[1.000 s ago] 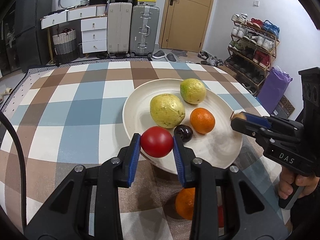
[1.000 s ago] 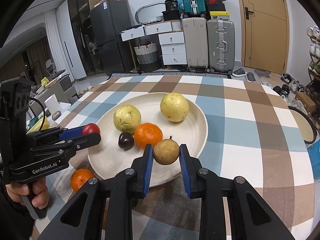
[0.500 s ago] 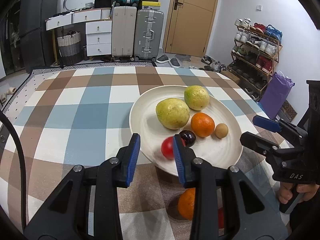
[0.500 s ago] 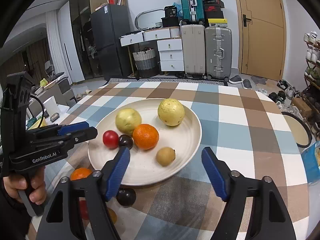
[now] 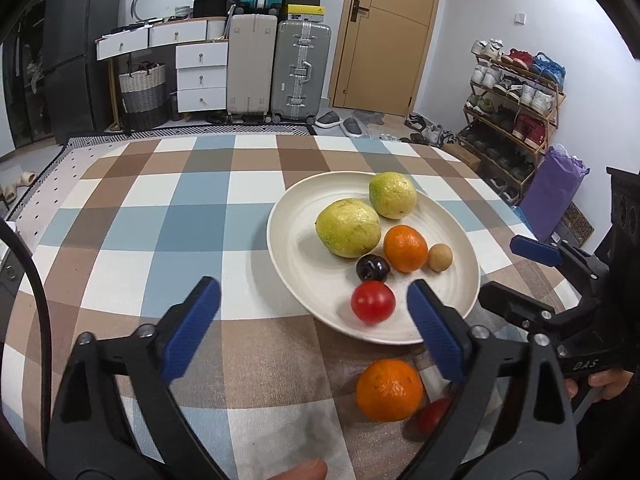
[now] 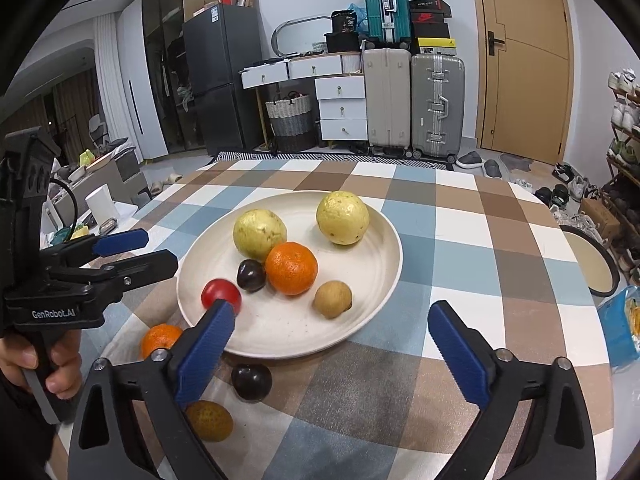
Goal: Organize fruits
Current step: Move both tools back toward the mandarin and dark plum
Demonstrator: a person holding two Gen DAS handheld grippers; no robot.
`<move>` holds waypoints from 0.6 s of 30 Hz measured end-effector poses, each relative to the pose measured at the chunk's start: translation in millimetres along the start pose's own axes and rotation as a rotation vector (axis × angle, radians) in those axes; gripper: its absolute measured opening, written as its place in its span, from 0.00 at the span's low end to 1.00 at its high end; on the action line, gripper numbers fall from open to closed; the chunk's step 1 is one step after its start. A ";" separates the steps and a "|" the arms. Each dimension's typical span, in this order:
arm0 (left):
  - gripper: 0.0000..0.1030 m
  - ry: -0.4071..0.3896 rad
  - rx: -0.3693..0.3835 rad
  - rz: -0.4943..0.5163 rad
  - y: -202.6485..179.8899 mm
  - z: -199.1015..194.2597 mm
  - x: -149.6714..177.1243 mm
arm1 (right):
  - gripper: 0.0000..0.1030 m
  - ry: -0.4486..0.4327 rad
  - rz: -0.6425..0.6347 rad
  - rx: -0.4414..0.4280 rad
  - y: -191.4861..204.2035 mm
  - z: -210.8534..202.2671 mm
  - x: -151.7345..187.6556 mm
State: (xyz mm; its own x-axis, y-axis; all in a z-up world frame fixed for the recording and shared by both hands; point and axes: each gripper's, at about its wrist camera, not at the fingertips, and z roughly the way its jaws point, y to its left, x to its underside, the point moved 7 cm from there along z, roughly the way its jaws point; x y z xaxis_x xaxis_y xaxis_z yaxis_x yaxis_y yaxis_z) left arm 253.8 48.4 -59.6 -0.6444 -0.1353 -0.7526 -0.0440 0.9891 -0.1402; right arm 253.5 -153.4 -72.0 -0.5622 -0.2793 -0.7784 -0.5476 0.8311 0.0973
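Both grippers empty, jaws spread wide; left gripper (image 5: 314,320) hangs over the checked tablecloth (image 5: 160,240) at the near-left edge of the plate (image 5: 288,240), right gripper (image 6: 332,344) just off the plate's near rim; plate already holds two yellow-green guavas, an orange, a dark plum, a red tomato (image 5: 373,302) and a small brown longan (image 6: 332,299); left to collect, I'd say: loose orange (image 5: 389,390) on the cloth just below the plate rim, a red fruit (image 5: 434,414) half hidden behind the left gripper's right finger, a 2nd dark plum (image 6: 251,382) and a yellowish-brown fruit (image 6: 210,420); key relation: loose orange lies below and slightly right of the left jaws' gap, nearer the camera than the fingertips, so prob. that gripper must draw back and dip to straddle it; plum sits just inside the right gripper's left finger (image 6: 204,354), so the right hand is nearer that one; all roundish, no real long axis or pointing direction, approach angle hardly matters; risk: rolling off when nudged.
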 end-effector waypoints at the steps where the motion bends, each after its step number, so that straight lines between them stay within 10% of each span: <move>1: 0.99 0.002 -0.006 0.005 -0.6 -0.5 1.7 | 0.98 0.008 -0.004 -0.003 0.7 0.4 1.0; 18: 0.99 0.107 0.045 0.118 -19.2 -0.7 22.4 | 0.98 0.186 0.000 -0.143 12.1 5.6 20.6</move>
State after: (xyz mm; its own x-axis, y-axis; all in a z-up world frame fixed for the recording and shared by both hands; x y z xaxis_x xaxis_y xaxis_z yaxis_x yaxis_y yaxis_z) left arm 239.6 26.3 -73.3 -0.7209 -0.0091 -0.6930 0.0696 0.9939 -0.0855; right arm 238.7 -146.5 -90.3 -0.6593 -0.3741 -0.6522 -0.6223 0.7584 0.1940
